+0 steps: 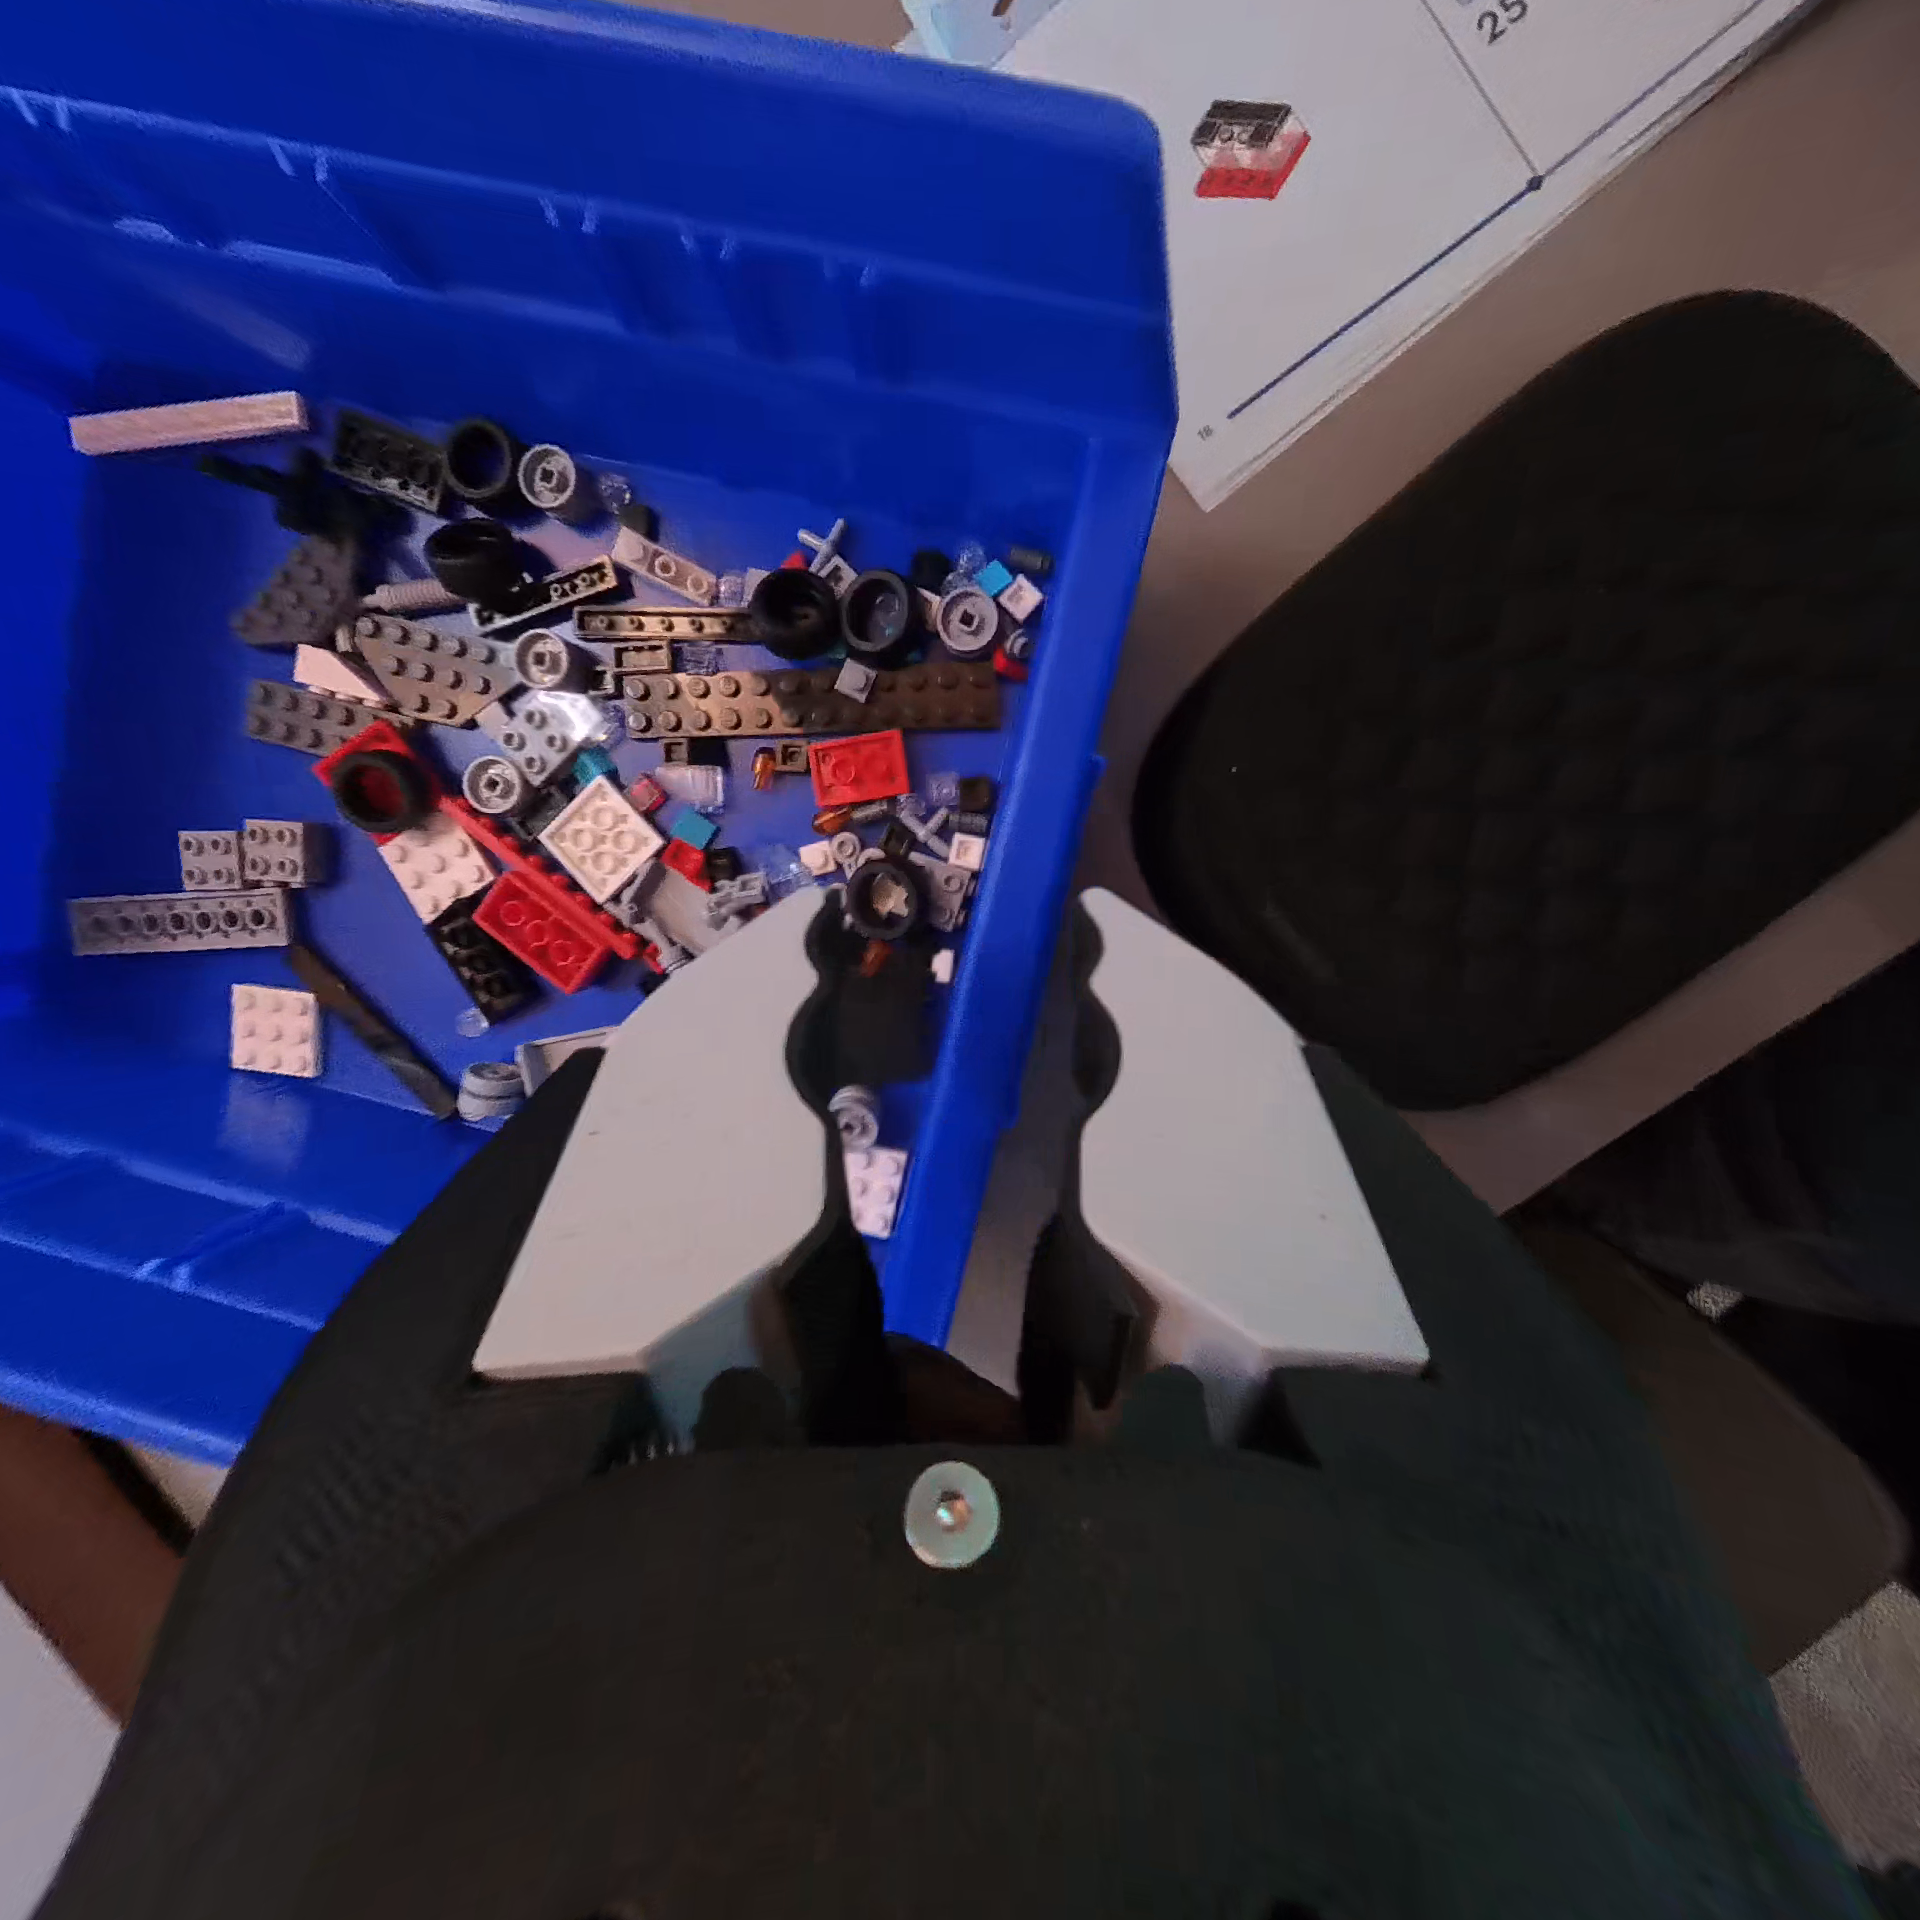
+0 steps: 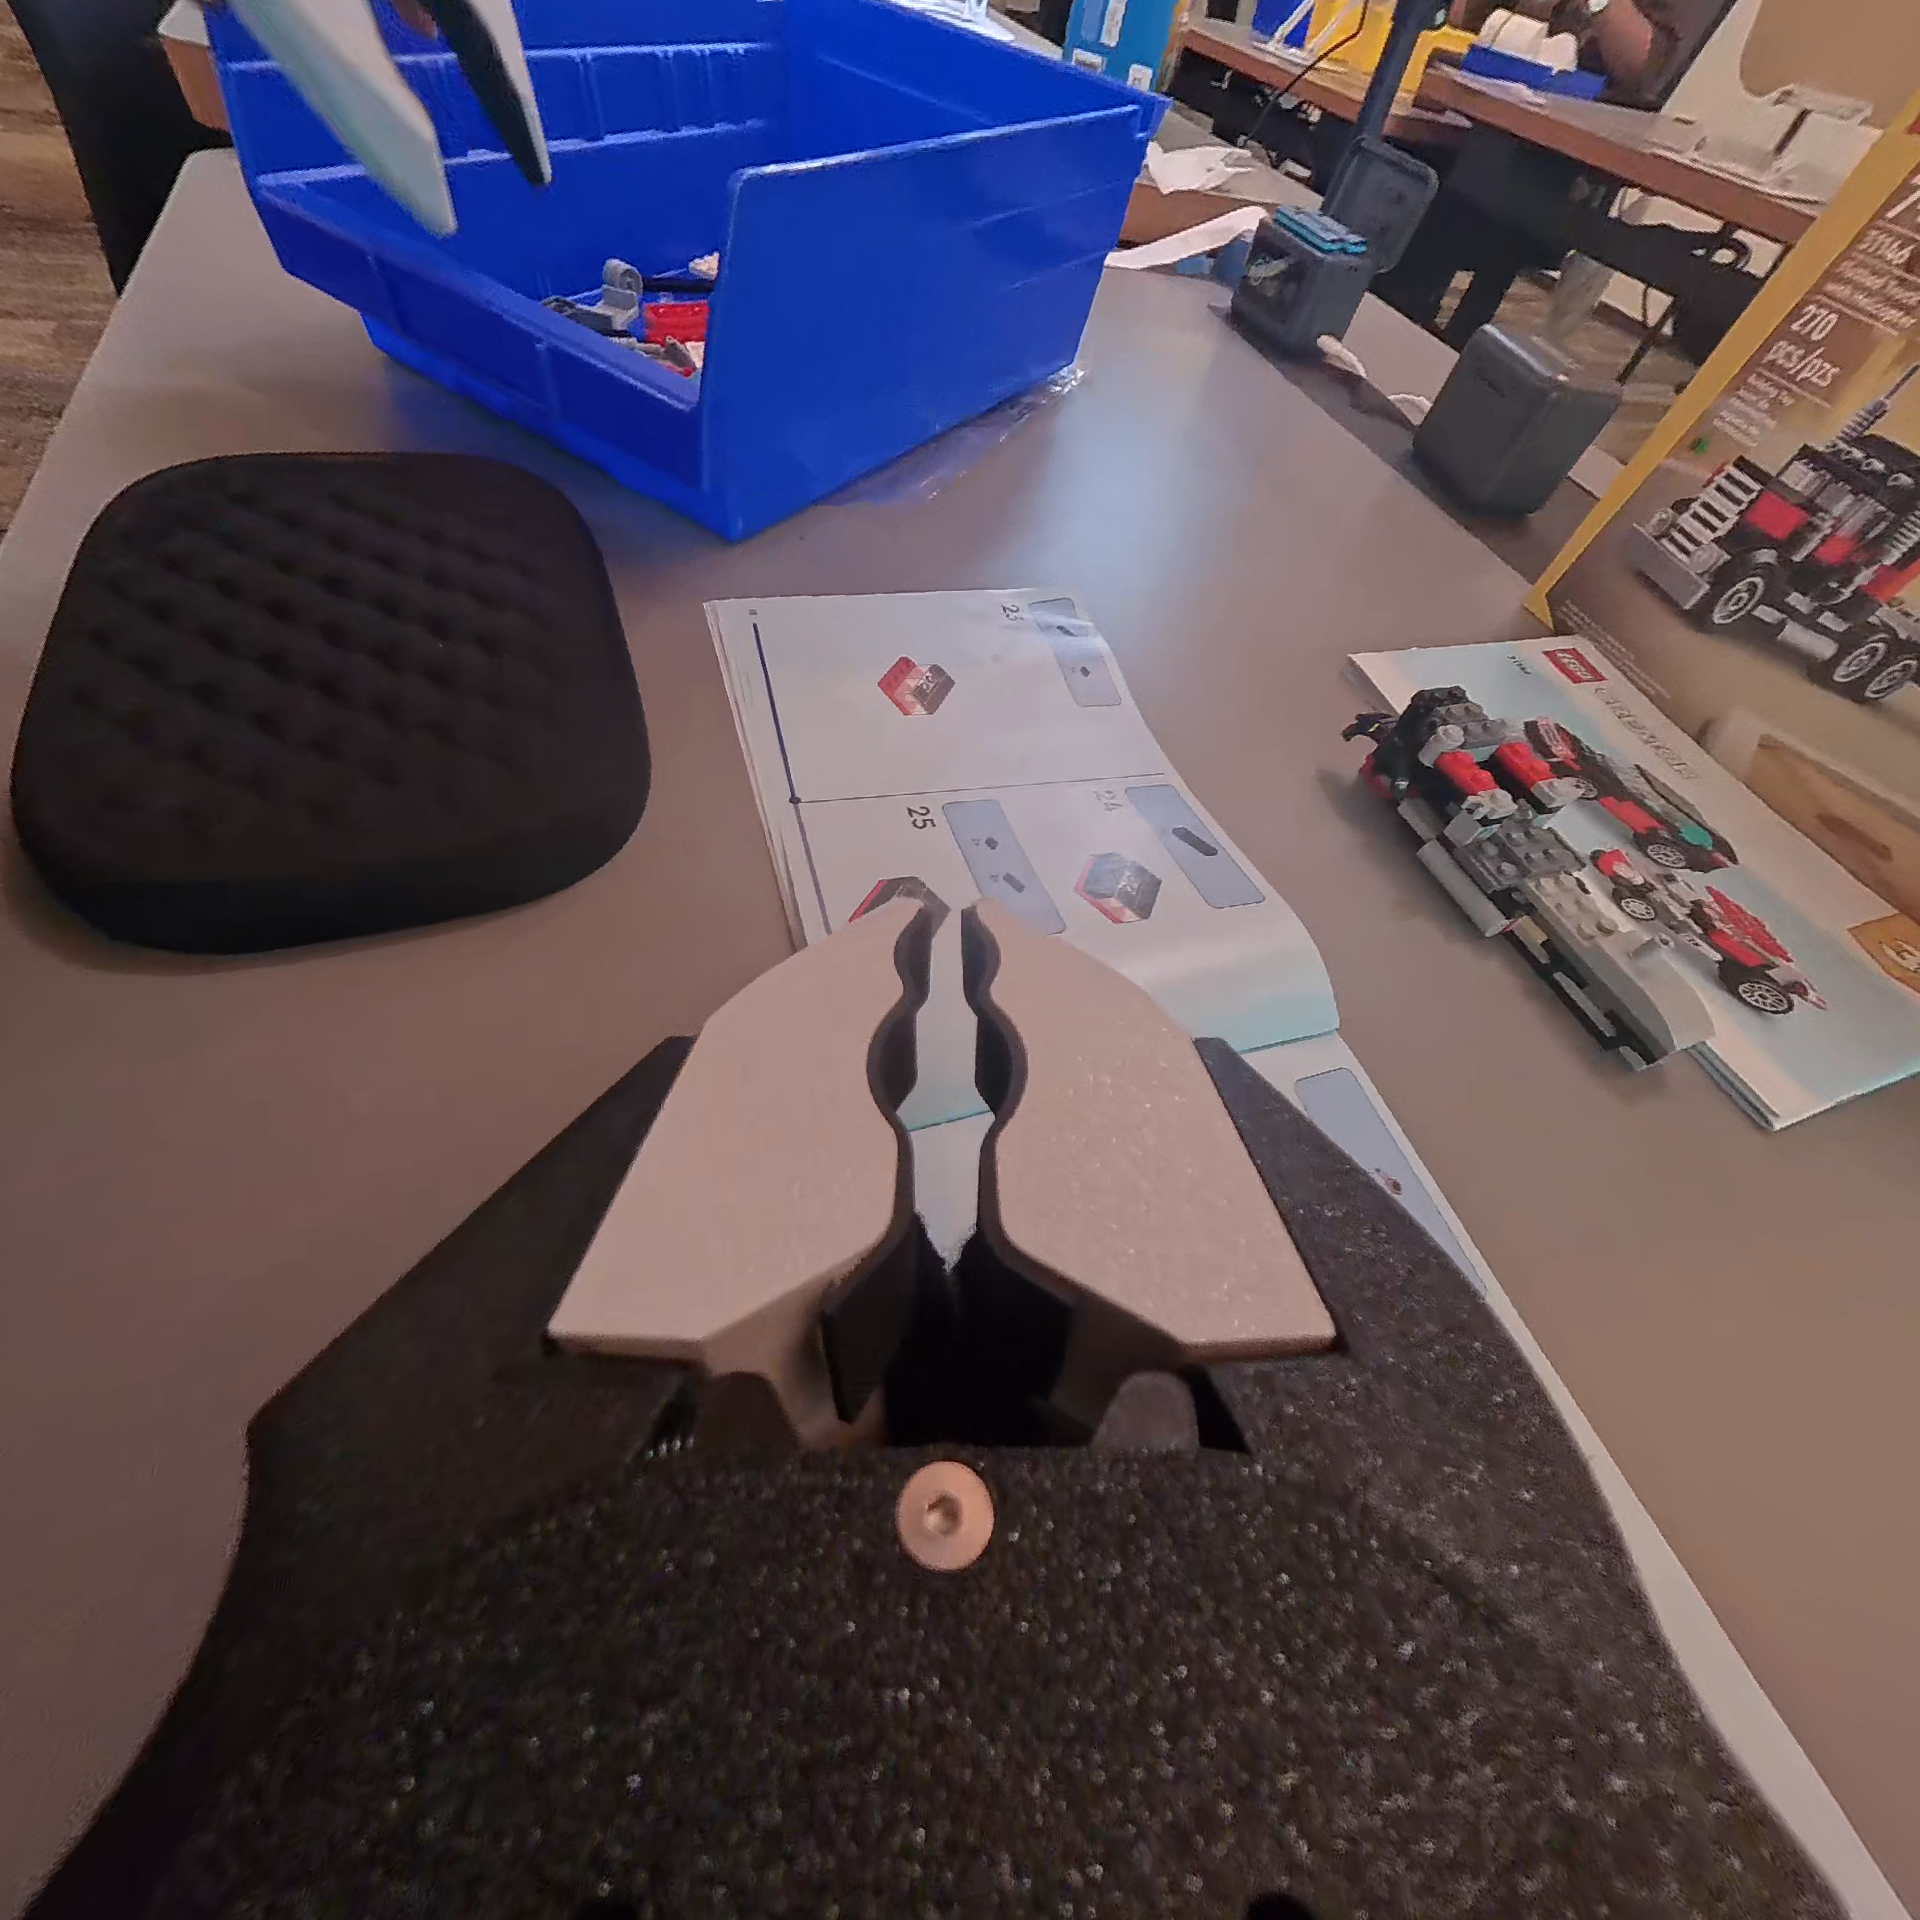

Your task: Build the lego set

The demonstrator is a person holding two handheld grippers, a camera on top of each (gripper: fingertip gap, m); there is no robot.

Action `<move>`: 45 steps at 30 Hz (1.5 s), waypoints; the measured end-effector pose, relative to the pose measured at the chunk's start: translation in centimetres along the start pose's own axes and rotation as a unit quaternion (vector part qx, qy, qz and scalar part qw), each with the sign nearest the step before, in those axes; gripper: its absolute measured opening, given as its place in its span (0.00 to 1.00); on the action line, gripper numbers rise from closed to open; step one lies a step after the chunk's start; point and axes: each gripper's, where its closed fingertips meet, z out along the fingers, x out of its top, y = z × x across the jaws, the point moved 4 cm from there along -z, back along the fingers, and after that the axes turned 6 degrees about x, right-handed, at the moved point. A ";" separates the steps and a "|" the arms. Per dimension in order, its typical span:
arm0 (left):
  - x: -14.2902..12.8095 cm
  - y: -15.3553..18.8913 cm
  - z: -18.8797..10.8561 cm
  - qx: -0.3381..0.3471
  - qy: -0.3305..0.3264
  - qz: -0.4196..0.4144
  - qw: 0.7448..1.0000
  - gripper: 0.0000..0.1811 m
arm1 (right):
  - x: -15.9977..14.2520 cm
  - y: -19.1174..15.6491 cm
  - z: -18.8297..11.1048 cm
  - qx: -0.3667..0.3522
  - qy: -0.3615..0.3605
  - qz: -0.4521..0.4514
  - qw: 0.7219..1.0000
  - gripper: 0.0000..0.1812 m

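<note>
Loose lego pieces (image 1: 582,748) are heaped on the floor of a blue bin (image 1: 644,270), which is set on a grey worktop (image 2: 1247,499). The left tongs (image 1: 940,909) are held above the bin's near right corner, spread apart, with nothing gripped between them; one finger is seen over the inside of the bin and the other outside its right wall. A small black round piece (image 1: 883,899) lies just past the tip of the inner finger, and a small white plate (image 1: 875,1184) is seen in the gap between the fingers, on the bin floor. Most of the pieces, among them red bricks, grey plates and black tyres, are spread to the left of these tongs.

The right tongs (image 2: 943,914) are held low over an open instruction booklet (image 2: 987,727), well apart from the bin, nearly pressed together with only a narrow slit left and nothing pinched. A black padded cushion (image 2: 322,696) is placed between the booklet and the bin's left side. A partly built truck model (image 2: 1558,842) is rested on a second booklet (image 2: 1849,1060) to the right, in front of the set's box (image 2: 1766,436).
</note>
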 end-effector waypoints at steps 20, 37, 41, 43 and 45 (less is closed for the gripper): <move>-3.0 3.2 -2.6 -0.013 0.241 -0.036 0.970 0.01 | -0.4 -0.2 0.7 -0.071 -0.041 -0.098 0.992 0.03; -1.5 -2.4 -5.9 0.052 0.113 0.022 0.992 0.08 | 0.2 -0.2 0.2 -0.079 -0.010 -0.104 0.991 0.03; -1.8 -2.7 -3.4 0.018 -0.032 0.109 0.993 0.04 | 0.3 -0.2 0.0 -0.078 0.001 -0.102 0.992 0.03; -1.4 -2.9 -2.6 0.019 -0.039 0.120 0.992 0.04 | 0.4 0.0 -0.3 -0.084 0.009 -0.099 0.992 0.03; -0.7 -2.9 -2.3 0.015 -0.014 0.108 0.994 0.07 | 0.5 0.1 -0.5 -0.087 0.018 -0.093 0.992 0.03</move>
